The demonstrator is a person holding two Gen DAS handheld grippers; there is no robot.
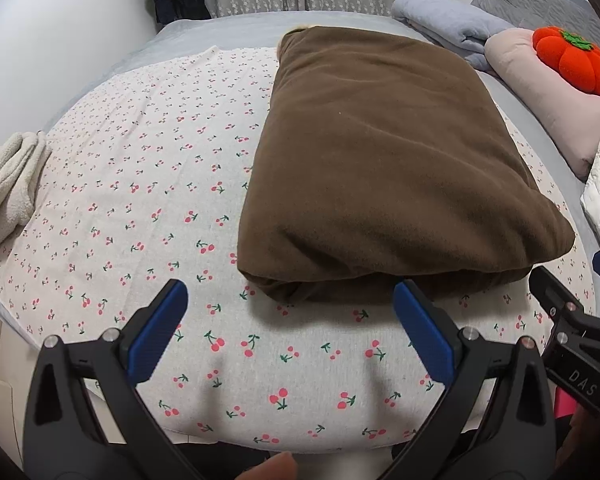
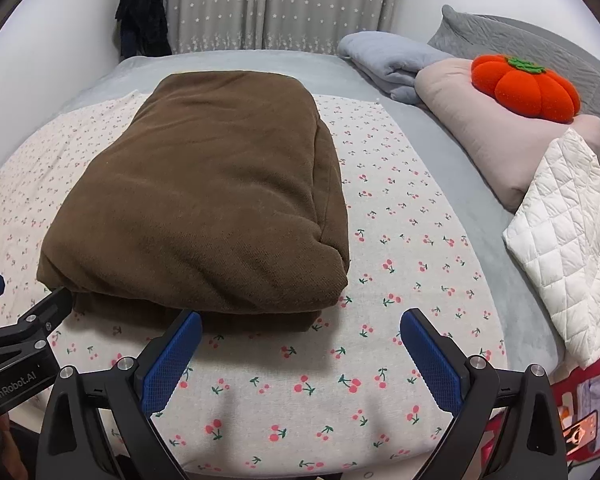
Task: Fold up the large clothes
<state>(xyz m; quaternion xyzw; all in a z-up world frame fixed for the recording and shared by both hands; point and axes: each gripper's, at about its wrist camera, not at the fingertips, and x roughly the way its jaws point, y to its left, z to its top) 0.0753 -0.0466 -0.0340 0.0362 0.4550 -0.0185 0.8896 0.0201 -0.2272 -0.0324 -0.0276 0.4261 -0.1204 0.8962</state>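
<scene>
Left wrist view shows my left gripper and right gripper fingers spread empty before the folded brown garment, thick, soft, floppy; I'd pinch its near corners.

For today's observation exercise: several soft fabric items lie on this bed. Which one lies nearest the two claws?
The folded brown garment: its near edge lies just beyond both open claws, on the cherry-print sheet. The other fabric items lie off to the sides.

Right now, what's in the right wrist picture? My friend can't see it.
A folded brown garment lies on a cherry-print sheet on a bed. The open right gripper hovers near its front edge, and an orange pumpkin cushion sits on a pillow.
</scene>
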